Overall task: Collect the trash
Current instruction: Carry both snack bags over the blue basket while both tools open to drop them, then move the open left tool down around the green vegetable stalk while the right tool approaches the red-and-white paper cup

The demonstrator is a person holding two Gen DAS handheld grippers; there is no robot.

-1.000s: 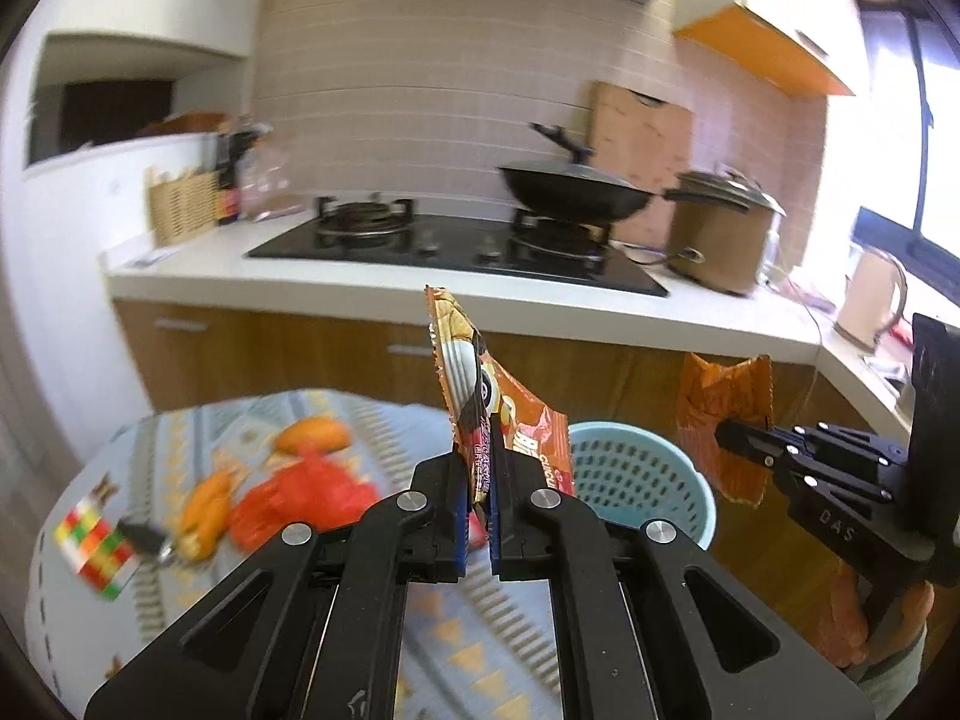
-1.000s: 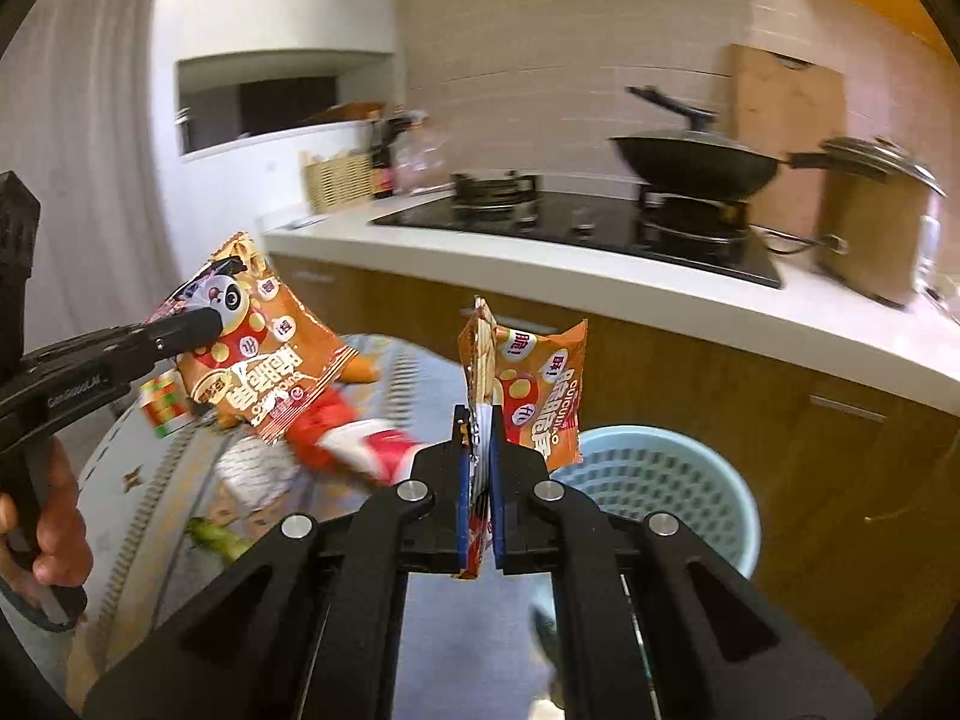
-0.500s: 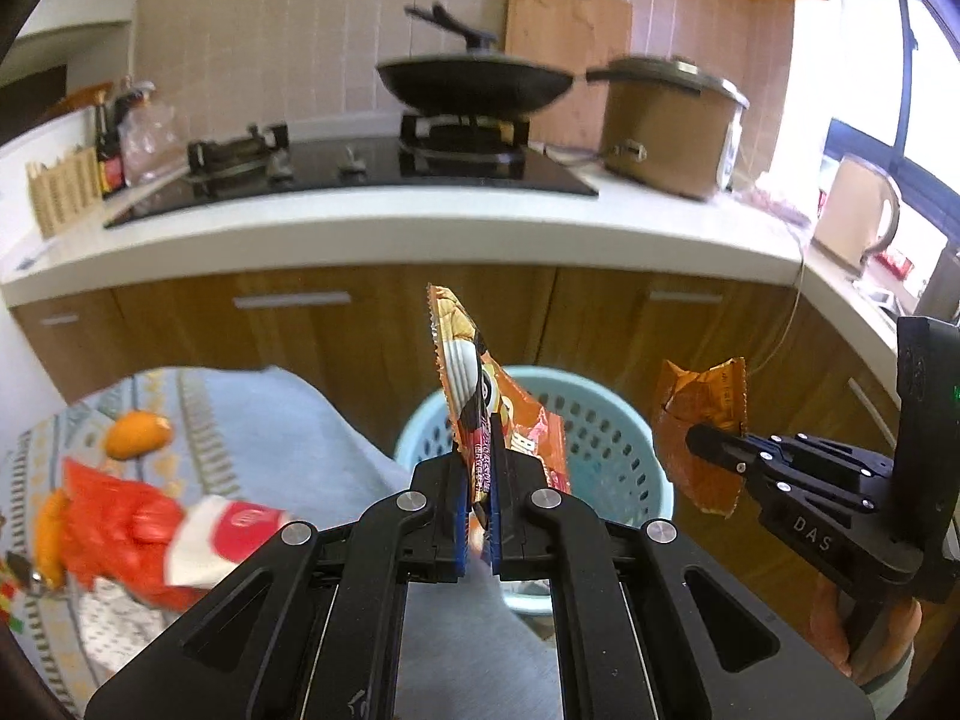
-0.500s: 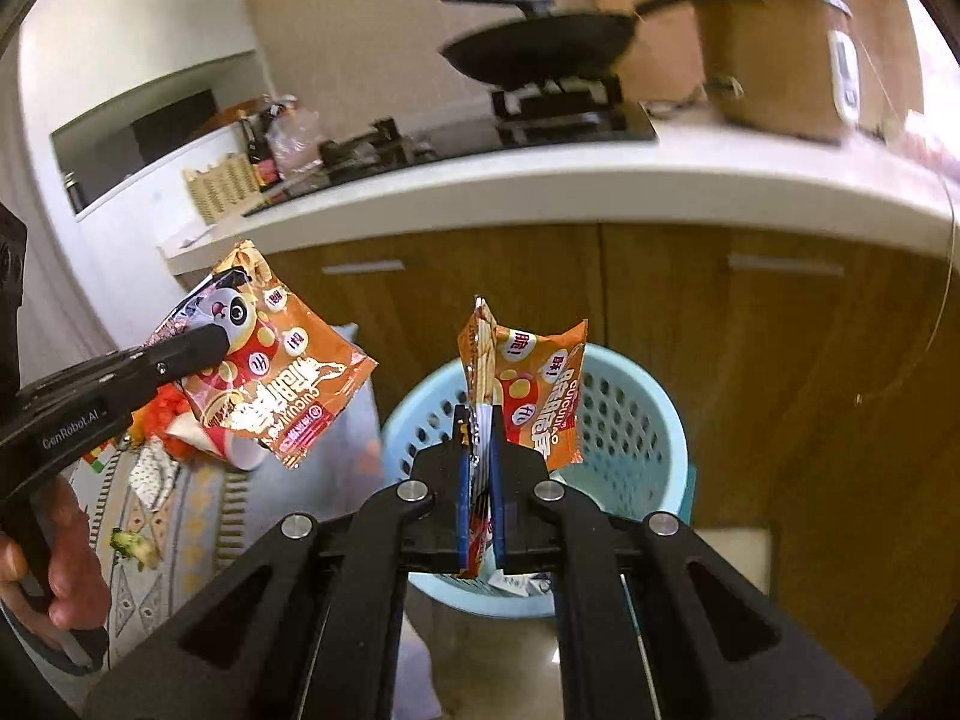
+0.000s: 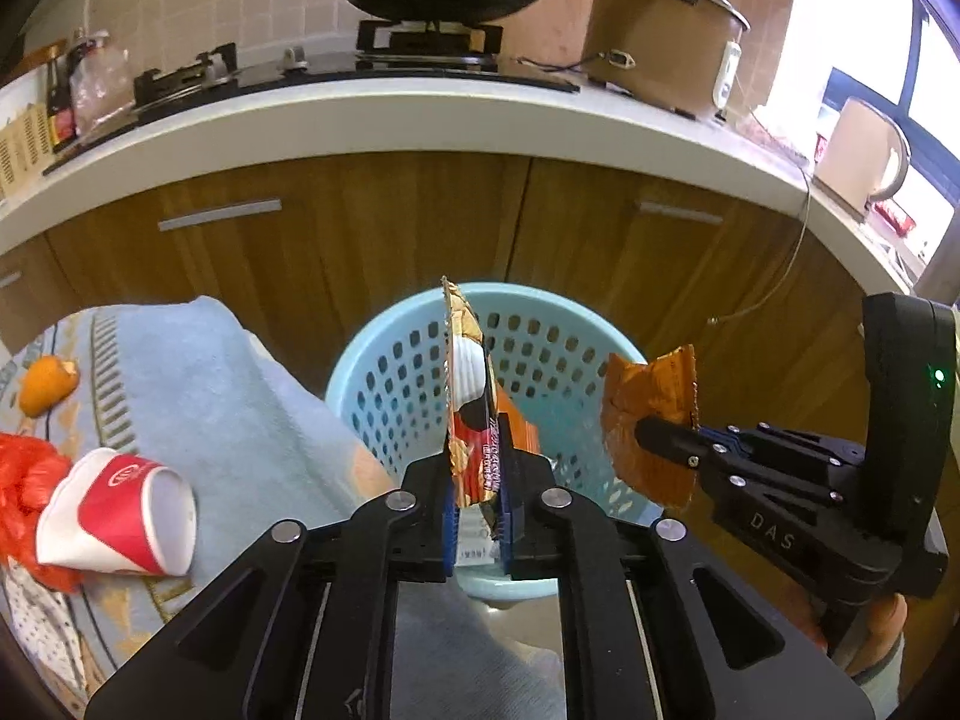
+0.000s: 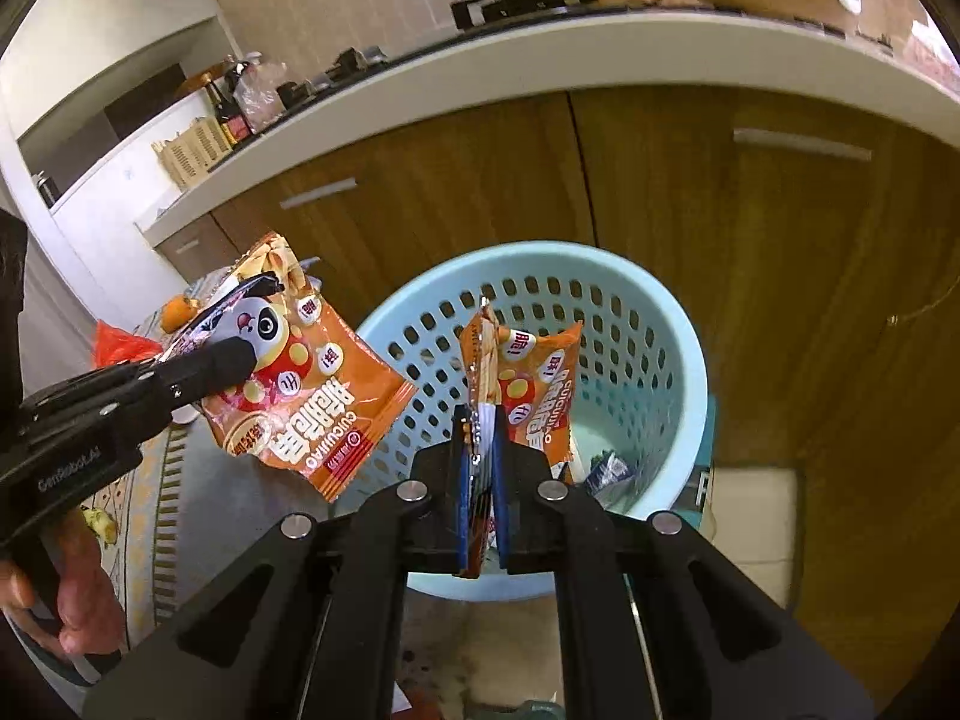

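Note:
My left gripper (image 5: 477, 516) is shut on an orange panda snack bag (image 5: 468, 414), held edge-on in front of the light blue basket (image 5: 420, 330). The same bag shows face-on in the right wrist view (image 6: 306, 378), left of the basket (image 6: 678, 324). My right gripper (image 6: 480, 516) is shut on a second orange snack bag (image 6: 534, 390), held above the basket's opening. That bag shows in the left wrist view (image 5: 651, 420) at the basket's right rim, pinched by the right gripper (image 5: 645, 429). Some scraps lie in the basket's bottom.
A table with a blue patterned cloth (image 5: 240, 420) stands left of the basket, bearing a red and white paper cup (image 5: 114, 522), a red plastic bag (image 5: 24, 474) and an orange peel (image 5: 48, 381). Wooden cabinets (image 5: 390, 228) and a white counter (image 5: 420, 114) lie behind the basket.
Both grippers have carried their snack bags away from the table and down towards the basket. The basket now looms larger and sits right under and behind the bags.

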